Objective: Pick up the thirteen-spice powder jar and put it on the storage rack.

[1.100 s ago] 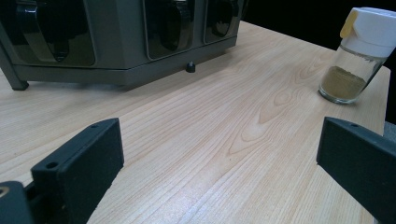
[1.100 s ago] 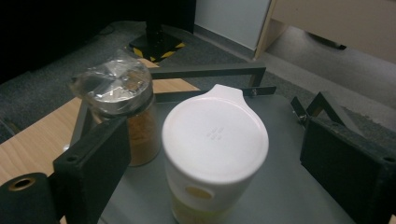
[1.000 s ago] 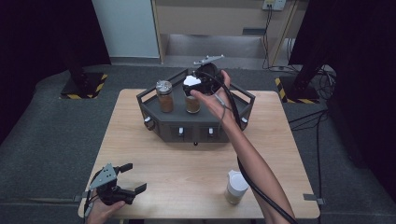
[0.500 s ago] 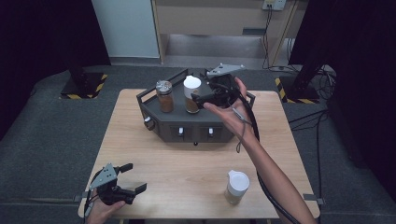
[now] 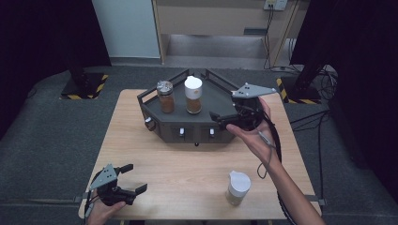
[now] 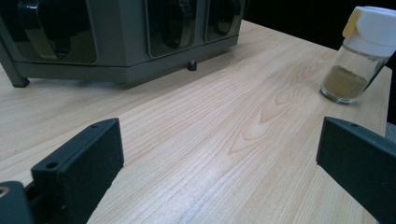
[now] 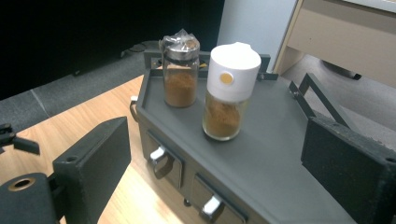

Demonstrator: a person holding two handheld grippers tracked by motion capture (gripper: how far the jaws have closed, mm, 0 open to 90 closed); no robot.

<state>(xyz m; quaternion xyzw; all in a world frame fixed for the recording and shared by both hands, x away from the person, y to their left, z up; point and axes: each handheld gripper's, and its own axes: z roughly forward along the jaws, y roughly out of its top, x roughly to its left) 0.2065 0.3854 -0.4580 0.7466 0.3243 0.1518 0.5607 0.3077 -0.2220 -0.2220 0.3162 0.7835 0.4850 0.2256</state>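
A dark grey rack (image 5: 225,96) stands at the back of the wooden table (image 5: 187,159). On its top are a silver-lidded spice jar (image 5: 164,96) and a white-capped spice jar (image 5: 193,94), both upright and side by side. My right gripper (image 5: 218,120) hovers at the rack's front right, jaws pointing left, open and empty. In the right gripper view, the gripper (image 7: 217,144) faces the white-capped jar (image 7: 230,91) and the silver-lidded jar (image 7: 180,70) from a short distance. My left gripper (image 5: 133,178) rests open near the table's front left corner. Another white-capped jar (image 5: 238,187) stands front right.
The rack's front (image 7: 187,172) has small drawers with metal knobs. In the left gripper view, the gripper (image 6: 222,140) looks across bare wood at the rack's base (image 6: 116,46) and the greenish-filled jar (image 6: 357,56). Dark floor surrounds the table.
My right gripper has drawn back from the white-capped jar on the rack, moving right and toward the table's front, with nothing in it. The jar stays upright. The left gripper has not moved.
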